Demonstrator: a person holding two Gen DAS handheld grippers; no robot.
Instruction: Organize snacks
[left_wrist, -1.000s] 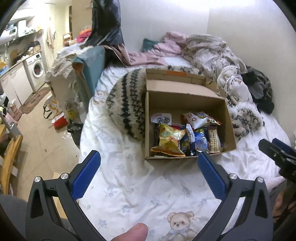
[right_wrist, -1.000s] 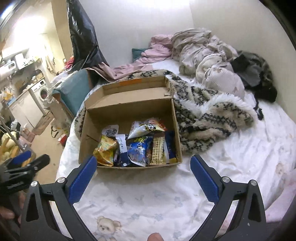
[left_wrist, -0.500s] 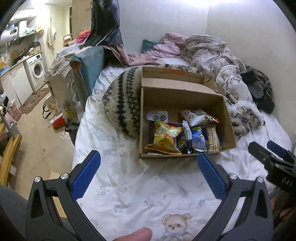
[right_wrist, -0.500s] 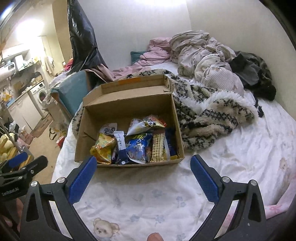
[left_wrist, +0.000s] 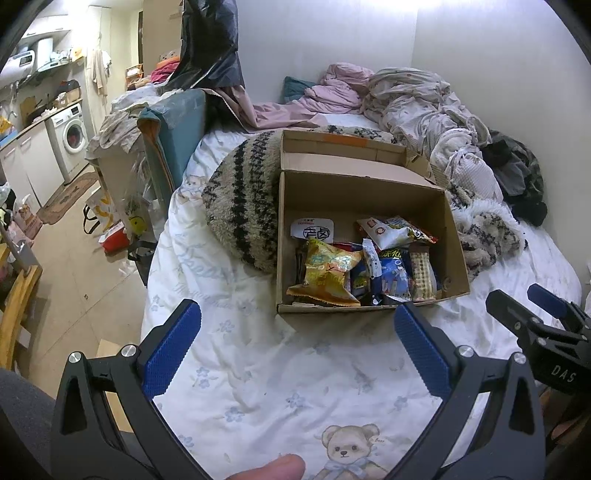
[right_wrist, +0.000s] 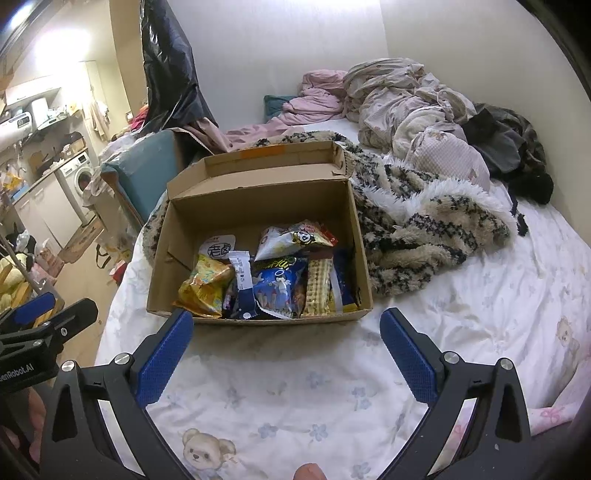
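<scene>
Left wrist view: left gripper (left_wrist: 297, 325) fingers spread wide, nothing held, low in frame over bed (left_wrist: 258, 387). Right gripper (right_wrist: 286, 330) likewise released. Cardboard box (left_wrist: 456, 258) mid-frame on bed, snacks (left_wrist: 328, 273) inside. Striped blanket (left_wrist: 243, 206) touching box's left side.

The right hand-held gripper (right_wrist: 286, 332) hangs spread wide above the bed (right_wrist: 480, 295), facing an open cardboard box (right_wrist: 354, 236) of snack packets (right_wrist: 273, 280).
</scene>
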